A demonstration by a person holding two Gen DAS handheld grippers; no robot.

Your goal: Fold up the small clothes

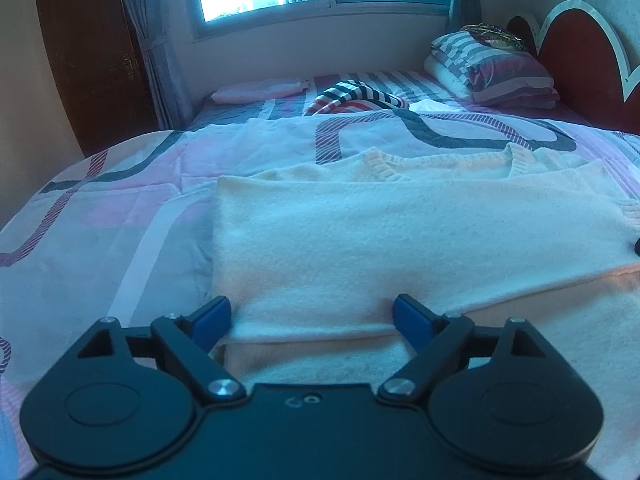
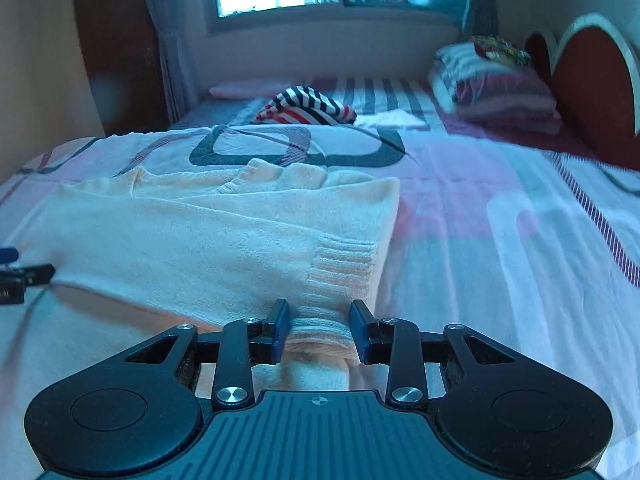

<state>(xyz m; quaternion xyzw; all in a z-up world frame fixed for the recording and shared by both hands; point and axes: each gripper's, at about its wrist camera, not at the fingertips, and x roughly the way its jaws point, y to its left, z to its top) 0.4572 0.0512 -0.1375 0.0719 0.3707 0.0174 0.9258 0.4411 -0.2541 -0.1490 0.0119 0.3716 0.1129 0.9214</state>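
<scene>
A cream knit sweater lies partly folded on the bed, its sleeves laid across the body. My left gripper is open, its blue fingers astride the sweater's near folded edge. In the right wrist view the sweater fills the left half, and my right gripper is open with its blue pads on either side of the ribbed cuff. The left gripper's tip shows at that view's left edge.
The bed has a pink, white and grey patterned cover. A striped garment lies behind the sweater. Striped pillows sit by the red headboard. A pink folded item lies under the window.
</scene>
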